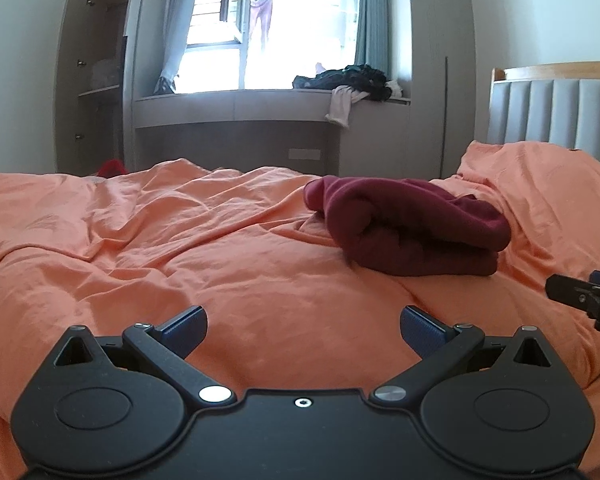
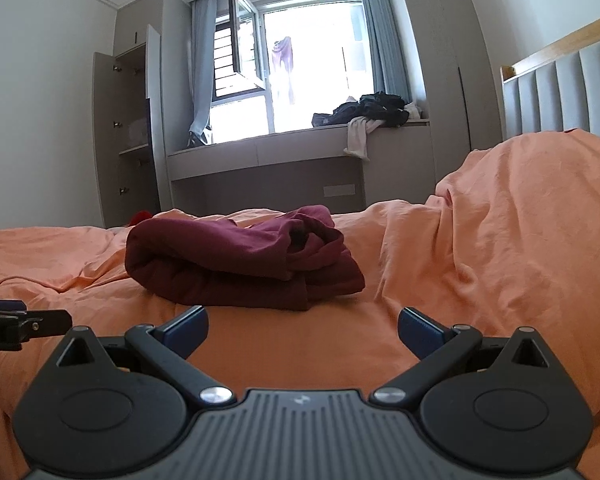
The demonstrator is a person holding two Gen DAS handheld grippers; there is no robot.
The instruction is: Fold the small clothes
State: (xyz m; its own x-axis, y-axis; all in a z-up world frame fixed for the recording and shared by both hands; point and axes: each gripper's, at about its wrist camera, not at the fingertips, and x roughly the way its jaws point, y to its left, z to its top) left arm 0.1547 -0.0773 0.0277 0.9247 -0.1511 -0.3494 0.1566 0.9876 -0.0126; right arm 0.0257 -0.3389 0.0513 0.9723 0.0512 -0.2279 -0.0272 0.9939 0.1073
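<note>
Both our left gripper (image 1: 303,330) and right gripper (image 2: 302,330) hang spread and empty short of the maroon garment (image 2: 236,260), loosely bundled on the orange duvet (image 1: 180,248); risk: pinching duvet with it, or the bundle unrolling when lifted.

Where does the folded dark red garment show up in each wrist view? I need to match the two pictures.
Left wrist: folded dark red garment right of centre on the orange bedsheet.
Right wrist: the garment left of centre, just beyond the open fingers.
Shared landmark: dark clothes pile on the window ledge.
</note>
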